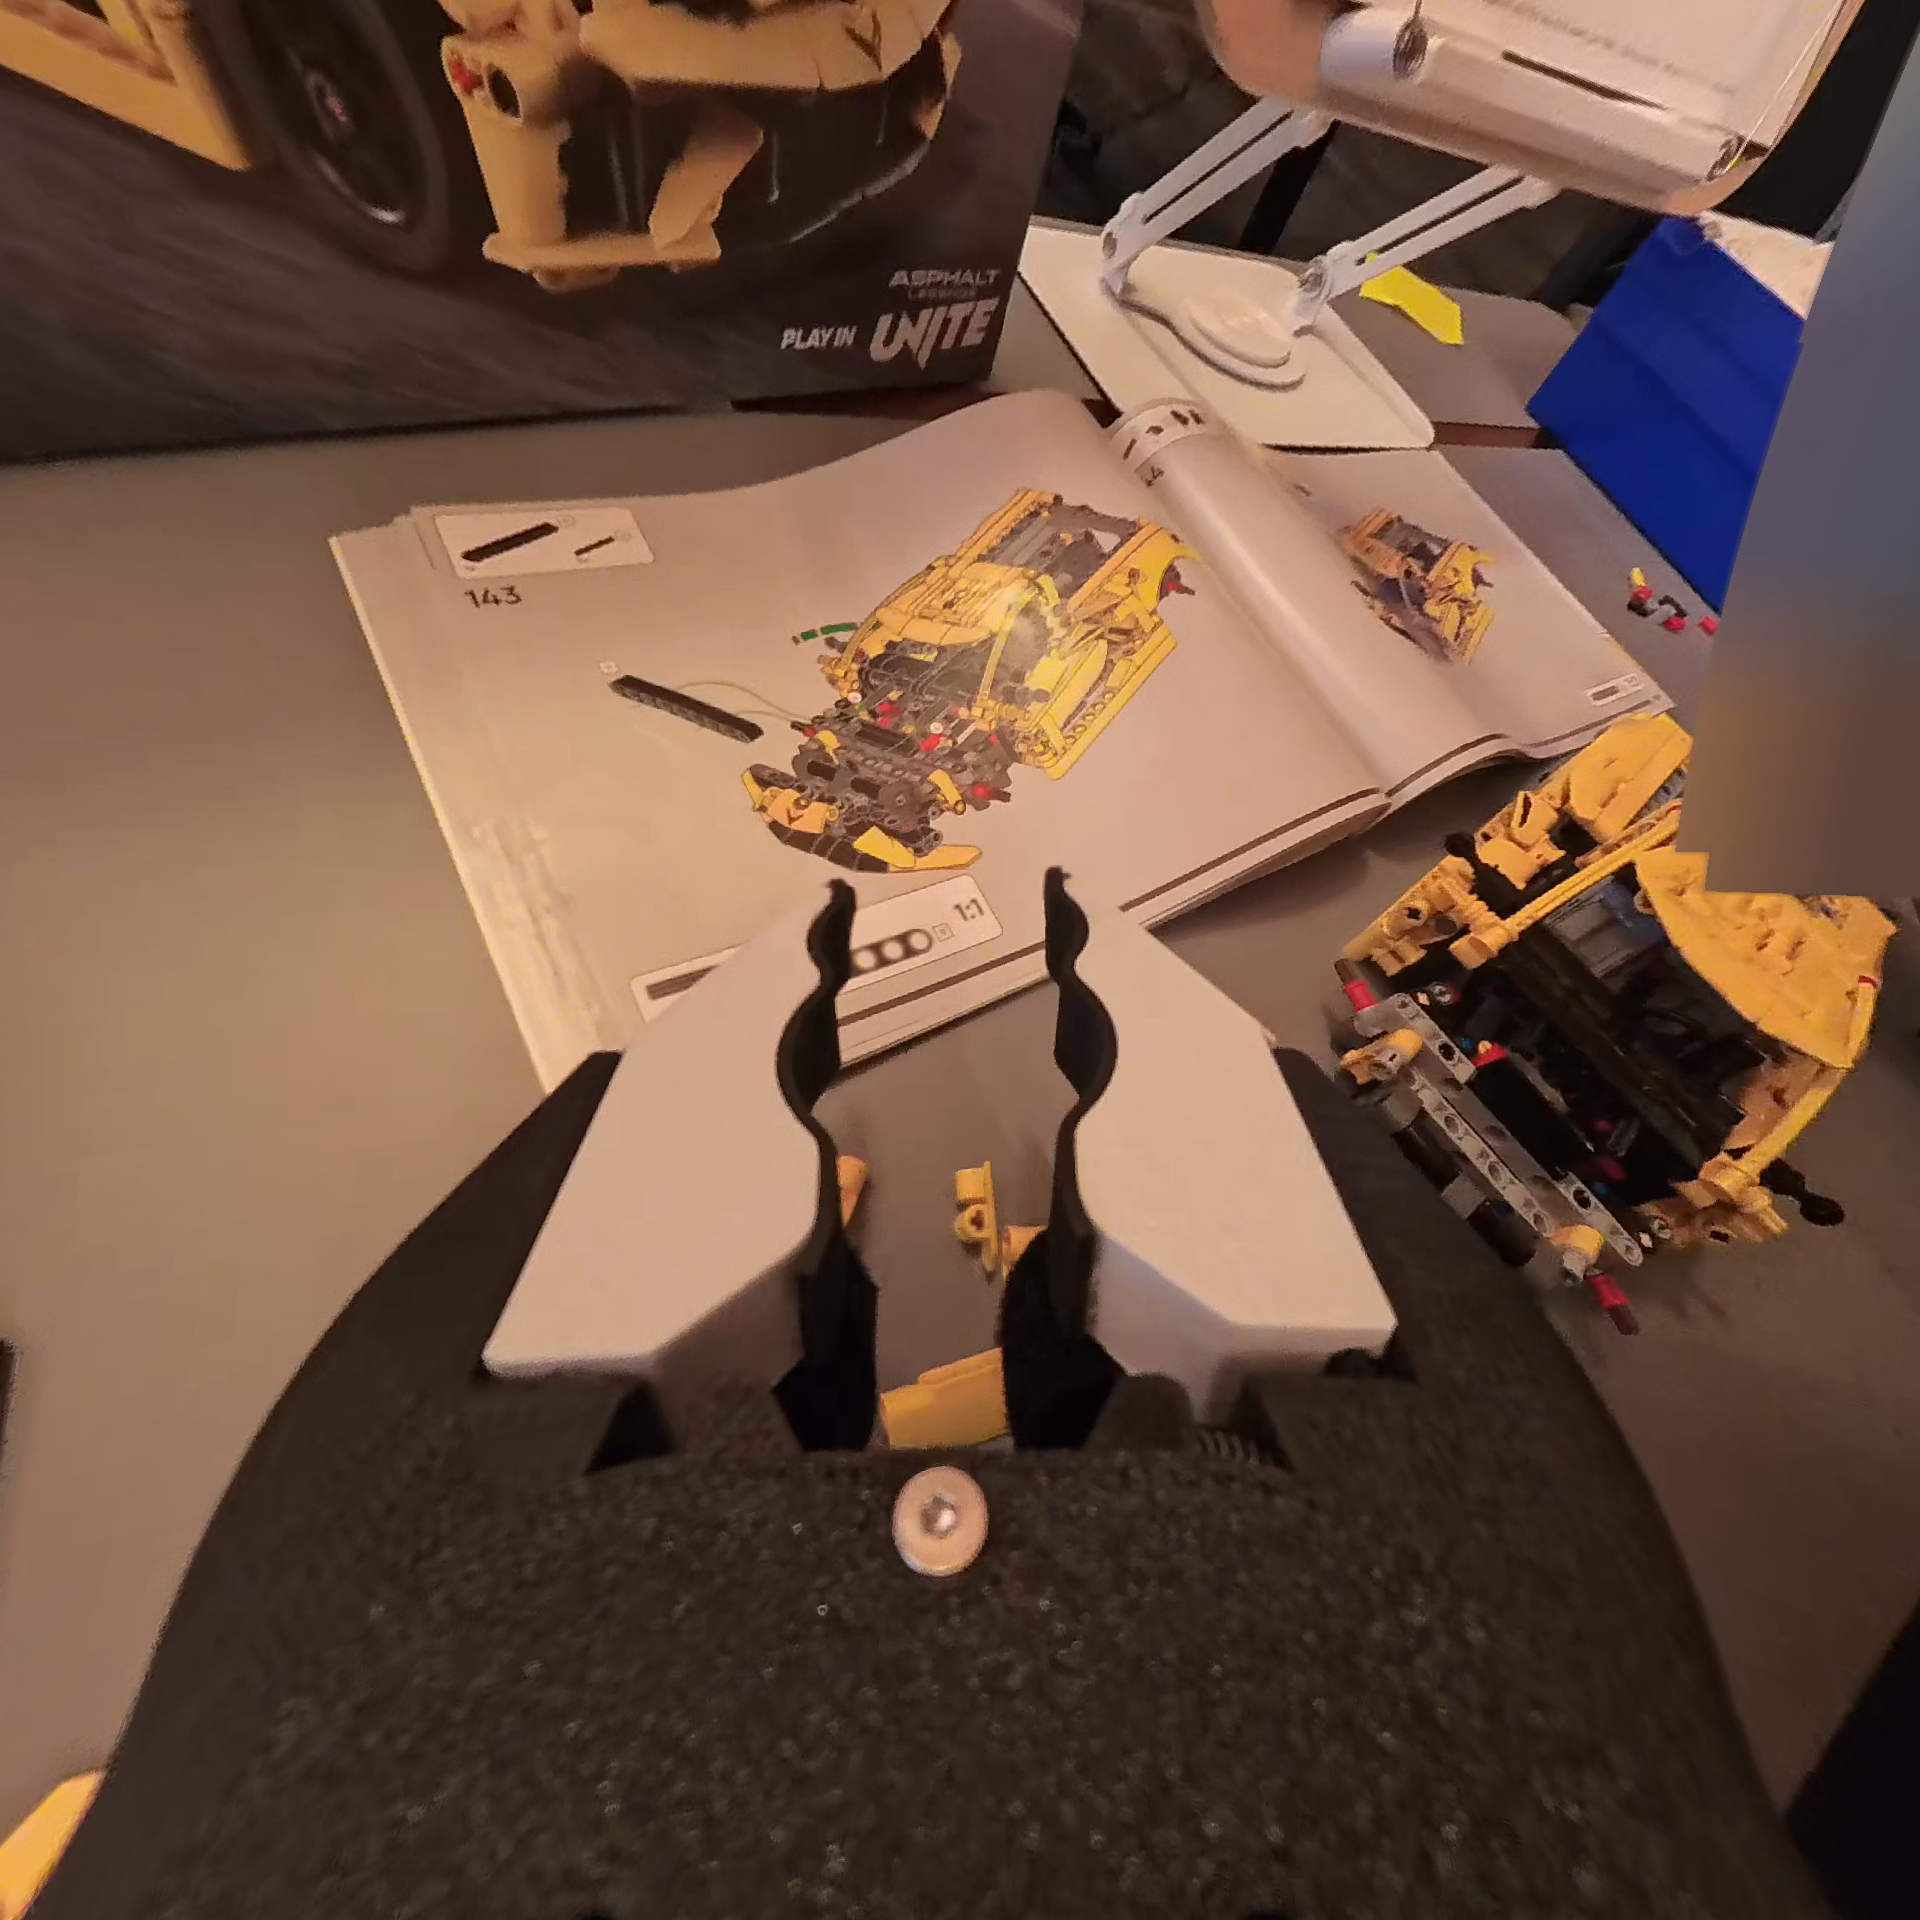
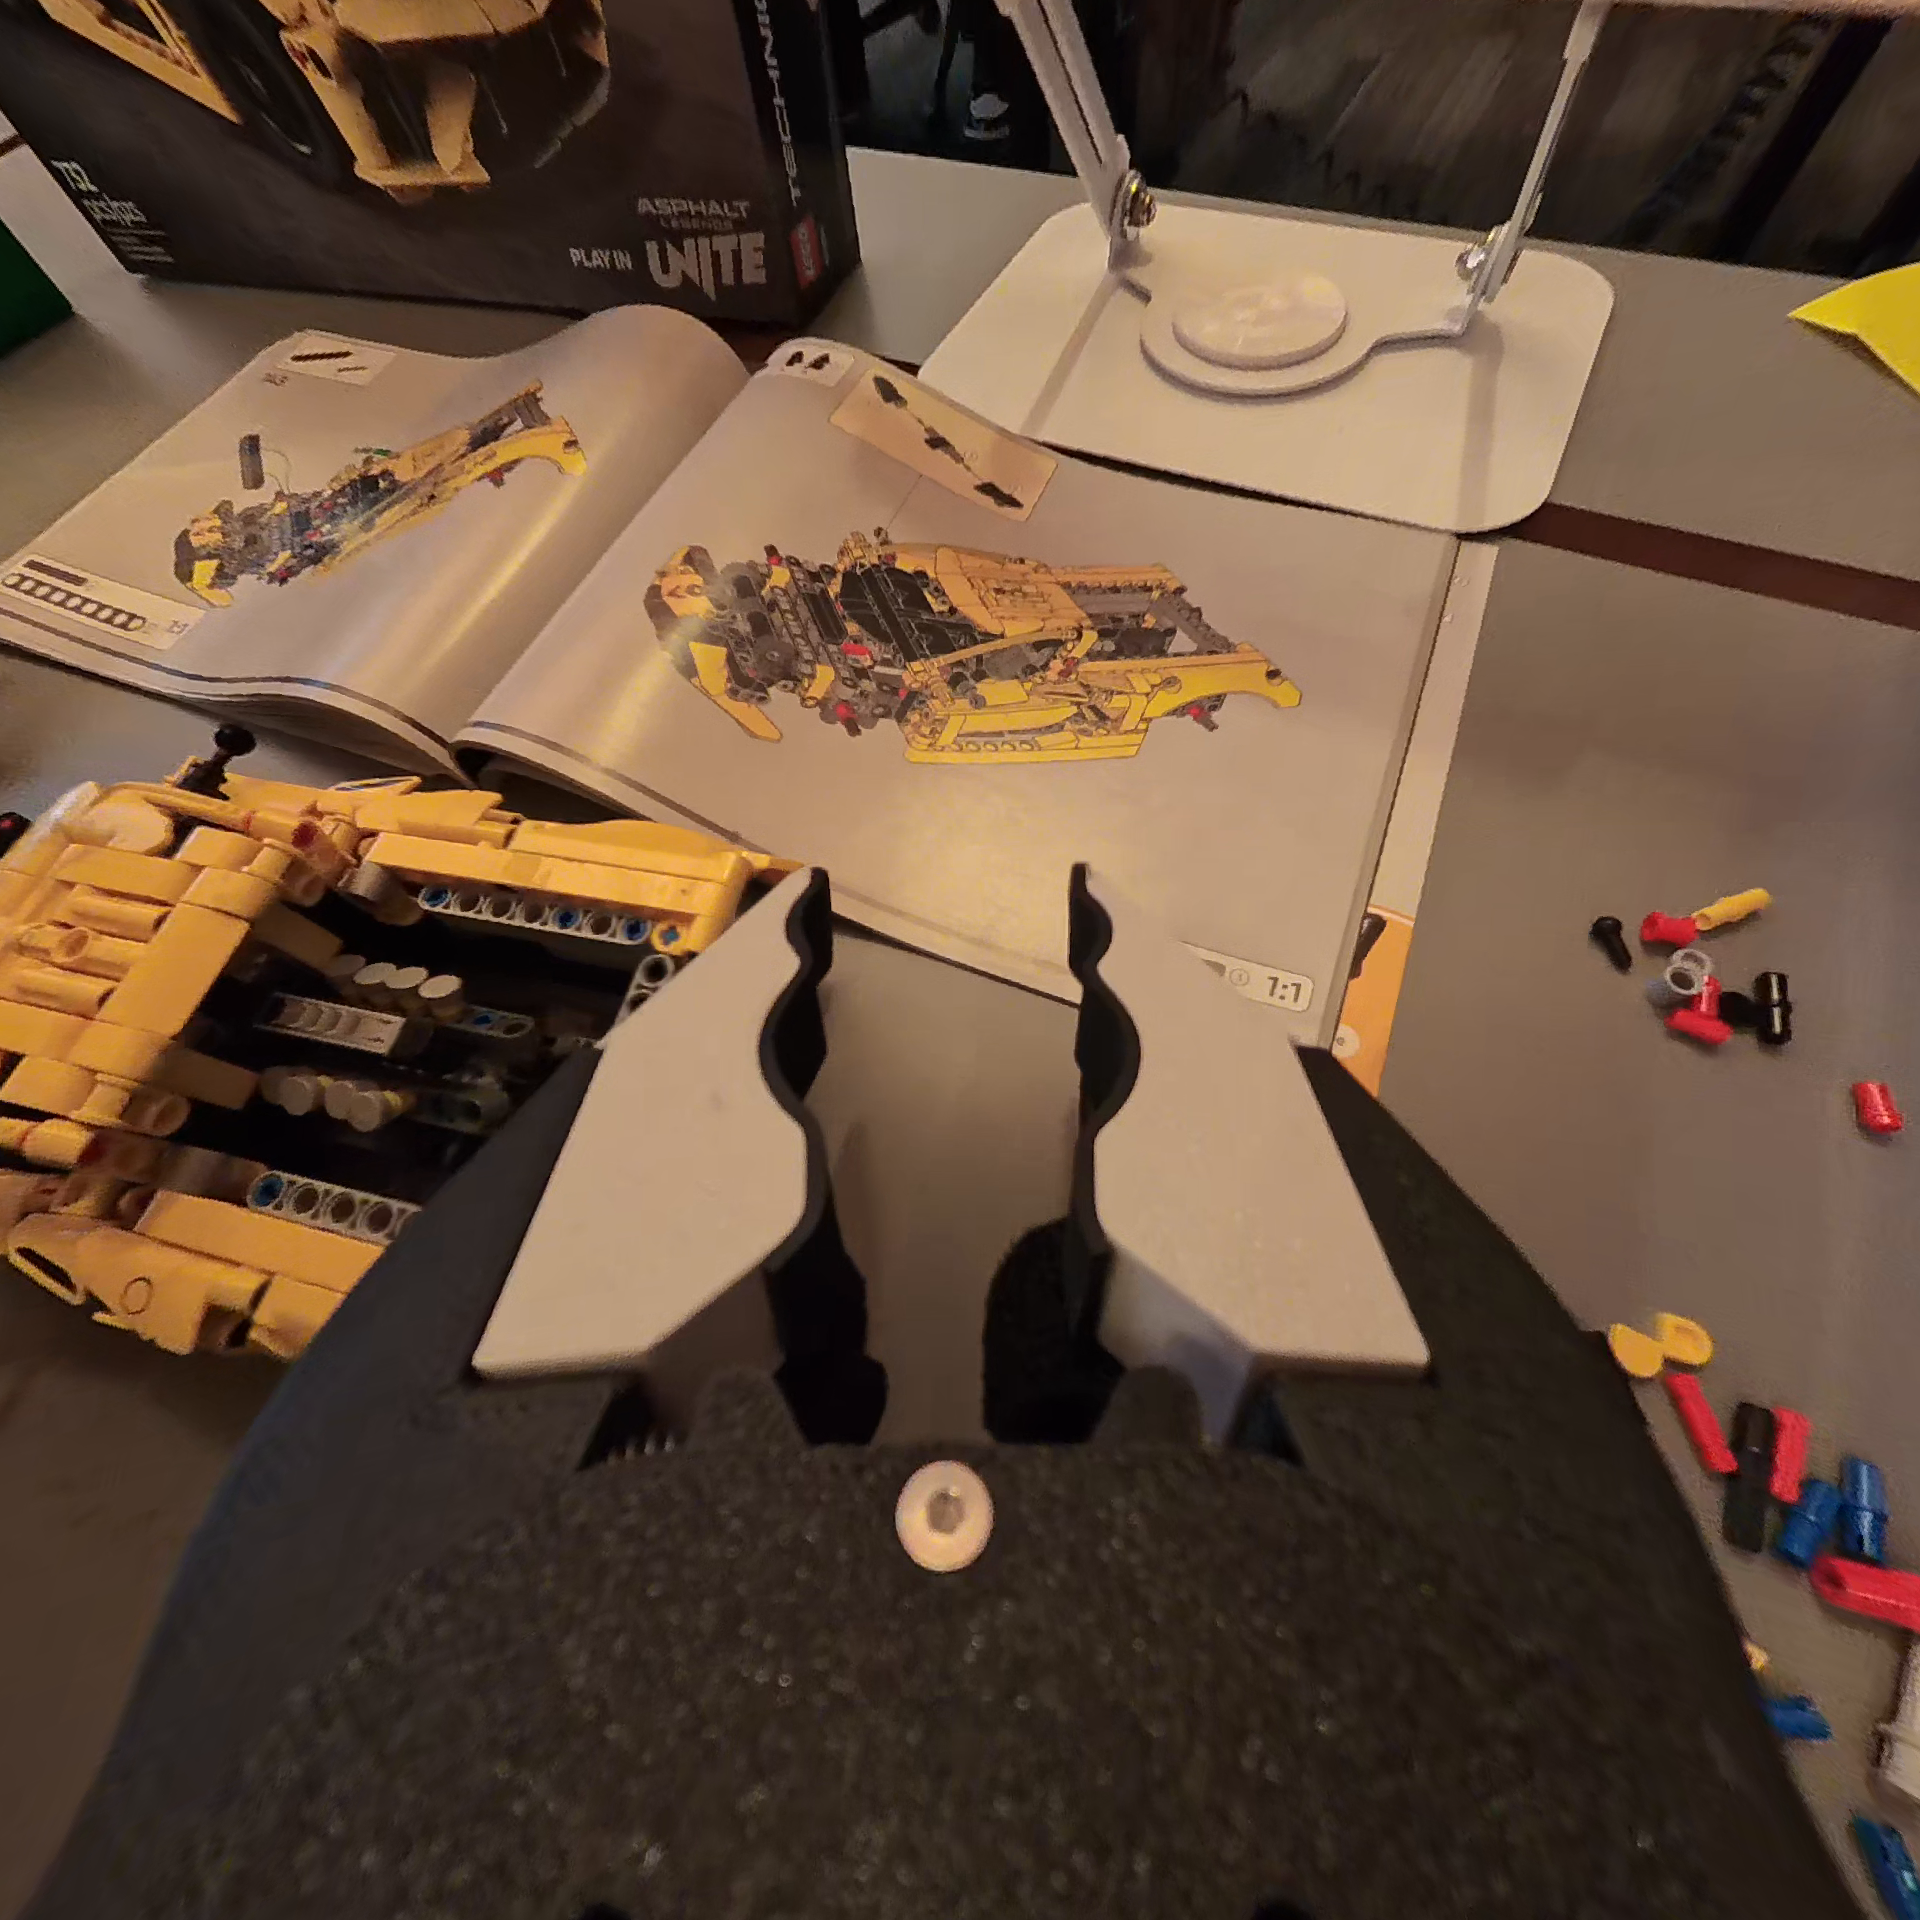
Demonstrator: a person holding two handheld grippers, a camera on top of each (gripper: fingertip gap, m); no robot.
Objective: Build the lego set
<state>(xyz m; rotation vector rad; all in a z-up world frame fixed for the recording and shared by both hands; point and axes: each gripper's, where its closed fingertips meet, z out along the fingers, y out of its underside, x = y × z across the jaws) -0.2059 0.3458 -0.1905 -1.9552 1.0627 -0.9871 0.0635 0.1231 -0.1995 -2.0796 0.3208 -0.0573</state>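
The half-built yellow and black lego car (image 1: 1579,1039) lies on the grey table, right of my left gripper (image 1: 948,894). In the right wrist view the car (image 2: 260,1039) lies left of my right gripper (image 2: 948,883). Both grippers are open and empty, hovering above the table at the near edge of the open instruction booklet (image 1: 831,675) (image 2: 935,675). Small yellow pieces (image 1: 977,1205) lie on the table under and between the left fingers. Loose red, black, blue and yellow pins (image 2: 1704,977) lie to the right of the right gripper.
The dark lego box (image 1: 520,208) (image 2: 468,156) stands at the back left. A white stand with a flat base (image 1: 1247,332) (image 2: 1299,364) sits behind the booklet. A blue object (image 1: 1673,384) is at the far right. More pins (image 2: 1787,1475) lie near right. The tips of one gripper are about 35 centimeters away from the tips of the other.
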